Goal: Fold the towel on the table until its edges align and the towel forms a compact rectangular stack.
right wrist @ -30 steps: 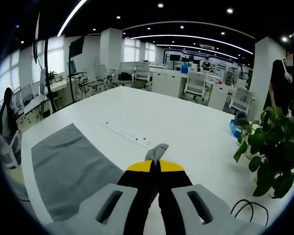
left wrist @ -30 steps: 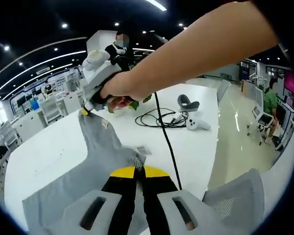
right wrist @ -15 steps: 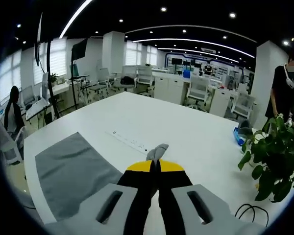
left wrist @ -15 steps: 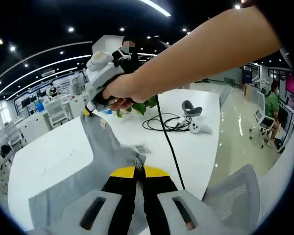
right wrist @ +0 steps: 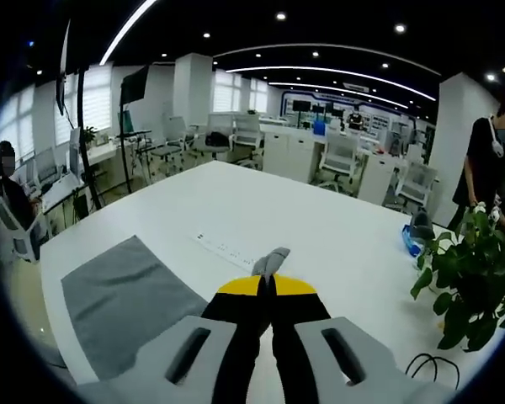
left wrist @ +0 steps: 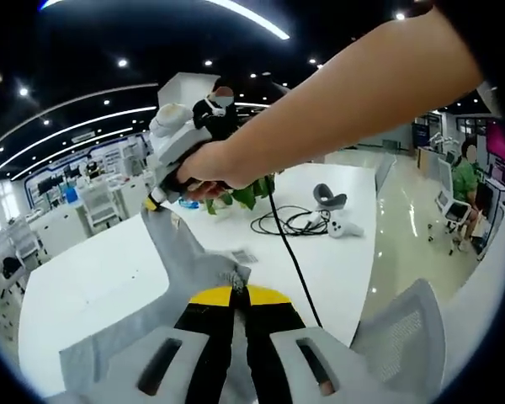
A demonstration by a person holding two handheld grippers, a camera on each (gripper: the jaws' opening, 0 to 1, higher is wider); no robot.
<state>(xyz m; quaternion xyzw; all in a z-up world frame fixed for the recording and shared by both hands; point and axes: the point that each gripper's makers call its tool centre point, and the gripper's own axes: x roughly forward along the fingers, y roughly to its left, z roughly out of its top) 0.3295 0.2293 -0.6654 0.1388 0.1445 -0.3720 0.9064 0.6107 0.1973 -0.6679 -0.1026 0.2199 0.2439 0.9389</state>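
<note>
One grey rectangular towel (right wrist: pixel 126 303) lies partly on the white table (right wrist: pixel 303 219), with two corners lifted. Both grippers are clamped on it: the left gripper (left wrist: pixel 238 290) has its jaws together on a corner, and the right gripper (right wrist: pixel 269 278) pinches another, its tip showing above the jaws. Since a second ago the right gripper, seen in the left gripper view (left wrist: pixel 156 202), has risen slightly, drawing the cloth tauter. One black cable (left wrist: pixel 290 223), one white controller (left wrist: pixel 341 225) and one green potted plant (right wrist: pixel 463 278) sit nearby.
</note>
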